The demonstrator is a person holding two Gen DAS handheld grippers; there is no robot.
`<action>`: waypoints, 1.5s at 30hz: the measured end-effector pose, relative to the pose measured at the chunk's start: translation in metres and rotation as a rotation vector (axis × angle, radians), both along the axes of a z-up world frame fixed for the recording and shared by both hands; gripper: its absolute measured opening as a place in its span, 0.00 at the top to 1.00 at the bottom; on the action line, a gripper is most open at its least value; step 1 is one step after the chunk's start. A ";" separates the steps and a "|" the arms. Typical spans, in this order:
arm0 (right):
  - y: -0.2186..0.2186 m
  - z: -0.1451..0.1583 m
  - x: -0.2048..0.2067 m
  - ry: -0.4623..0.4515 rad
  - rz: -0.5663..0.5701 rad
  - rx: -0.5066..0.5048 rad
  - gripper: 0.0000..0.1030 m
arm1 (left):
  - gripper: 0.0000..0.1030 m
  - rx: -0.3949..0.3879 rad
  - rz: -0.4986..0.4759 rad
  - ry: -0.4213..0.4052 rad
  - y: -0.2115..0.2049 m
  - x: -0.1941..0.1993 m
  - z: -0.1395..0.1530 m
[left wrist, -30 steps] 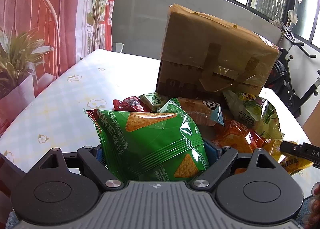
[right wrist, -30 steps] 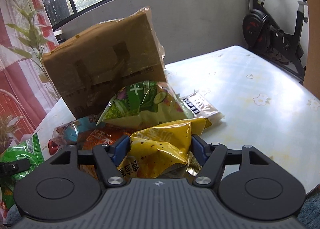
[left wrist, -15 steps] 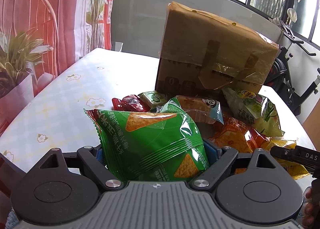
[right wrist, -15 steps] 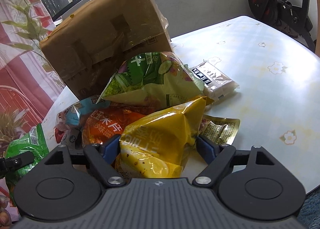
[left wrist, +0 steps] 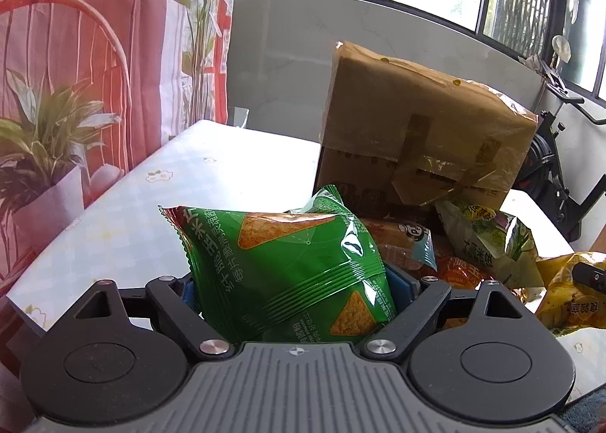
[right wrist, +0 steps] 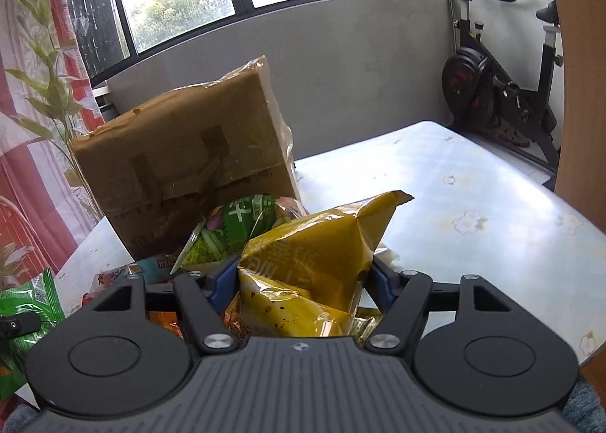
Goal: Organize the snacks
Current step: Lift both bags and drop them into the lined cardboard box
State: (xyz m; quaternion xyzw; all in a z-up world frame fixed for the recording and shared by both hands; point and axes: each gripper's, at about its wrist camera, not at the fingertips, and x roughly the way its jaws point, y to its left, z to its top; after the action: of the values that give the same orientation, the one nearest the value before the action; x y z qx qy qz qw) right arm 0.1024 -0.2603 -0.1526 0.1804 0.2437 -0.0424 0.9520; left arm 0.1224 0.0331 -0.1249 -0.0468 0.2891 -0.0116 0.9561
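Note:
My left gripper (left wrist: 295,287) is shut on a green tortilla-chip bag (left wrist: 288,262), held above the near table edge; the bag also shows at the left edge of the right wrist view (right wrist: 30,304). The jaws of my right gripper (right wrist: 301,281) are closing, and their blue pads press both sides of a crumpled yellow snack bag (right wrist: 314,243), which is lifted clear of the table. That yellow bag (left wrist: 568,289) appears at the far right of the left wrist view. Behind both stands a taped cardboard box (left wrist: 420,137) (right wrist: 181,160).
A snack pile lies against the box: a light-green bag (right wrist: 235,232), an orange bag (left wrist: 454,270) and a panda-print bag (left wrist: 405,240). The flower-patterned table (right wrist: 473,198) spreads right of the pile. An exercise bike (right wrist: 500,84) and a potted plant (left wrist: 41,145) stand beyond the table edges.
The right jaws spread wider around the yellow bag, then drew in on it and raised it off the pile. The left gripper kept its hold on the green bag and tilted slightly upward.

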 end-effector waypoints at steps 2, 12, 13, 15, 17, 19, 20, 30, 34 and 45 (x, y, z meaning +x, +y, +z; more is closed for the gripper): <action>0.001 0.003 0.000 -0.020 0.007 -0.016 0.32 | 0.13 0.008 0.007 -0.023 0.001 0.001 0.005; -0.004 0.030 0.004 -0.167 0.029 -0.102 0.32 | 0.13 0.063 0.010 -0.152 0.003 0.016 0.042; -0.006 0.034 0.006 -0.181 0.031 -0.111 0.32 | 0.13 0.070 0.008 -0.165 0.003 0.018 0.046; -0.010 0.041 0.010 -0.202 0.032 -0.124 0.32 | 0.12 0.086 0.002 -0.196 0.003 0.024 0.057; -0.014 0.048 0.014 -0.222 0.033 -0.135 0.32 | 0.12 0.099 -0.009 -0.216 0.001 0.029 0.066; -0.018 0.055 0.019 -0.239 0.035 -0.141 0.32 | 0.12 0.106 -0.025 -0.229 -0.002 0.035 0.074; -0.021 0.060 0.022 -0.245 0.038 -0.137 0.32 | 0.12 0.106 -0.032 -0.234 -0.003 0.038 0.077; -0.026 0.108 0.062 -0.338 0.124 -0.142 0.32 | 0.12 0.138 -0.094 -0.243 -0.018 0.074 0.109; -0.024 0.118 0.078 -0.344 0.141 -0.138 0.32 | 0.12 0.138 -0.099 -0.233 -0.020 0.085 0.113; -0.022 0.137 0.124 -0.374 0.173 -0.173 0.32 | 0.12 0.163 -0.143 -0.248 -0.034 0.131 0.132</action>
State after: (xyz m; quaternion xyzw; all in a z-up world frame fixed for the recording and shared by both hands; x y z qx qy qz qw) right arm 0.2260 -0.2820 -0.0155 0.0812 0.0728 0.0528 0.9926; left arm 0.2536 -0.0010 0.0075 0.0536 0.1717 -0.0618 0.9818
